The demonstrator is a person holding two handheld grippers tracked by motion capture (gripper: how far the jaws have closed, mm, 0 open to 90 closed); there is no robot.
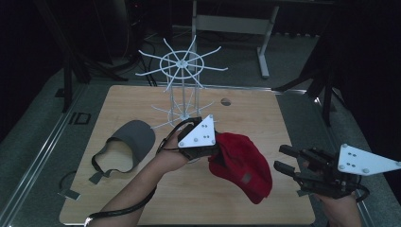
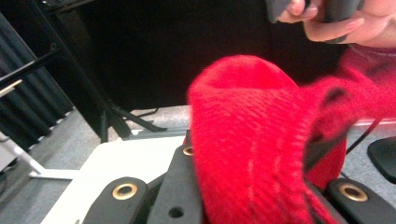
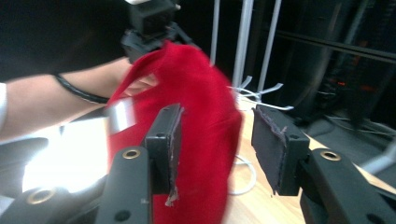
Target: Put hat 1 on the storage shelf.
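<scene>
A red knitted cap (image 1: 243, 165) hangs over the middle of the wooden table (image 1: 142, 203), held at its left edge by my left gripper (image 1: 211, 150), which is shut on the fabric. In the left gripper view the red cloth (image 2: 247, 140) bunches between the black jaws. My right gripper (image 1: 283, 158) stands open just right of the cap and apart from it. In the right gripper view its two pads (image 3: 169, 135) are spread, with the cap (image 3: 196, 84) hanging beyond the left one, not pressed.
A grey visor (image 1: 130, 142) with a loose strap lies on the table's left part. A white wire rack (image 1: 182, 64) with spoke-like arms stands at the back middle. A small round hole (image 1: 226, 101) is near the far edge. Dark stands surround the table.
</scene>
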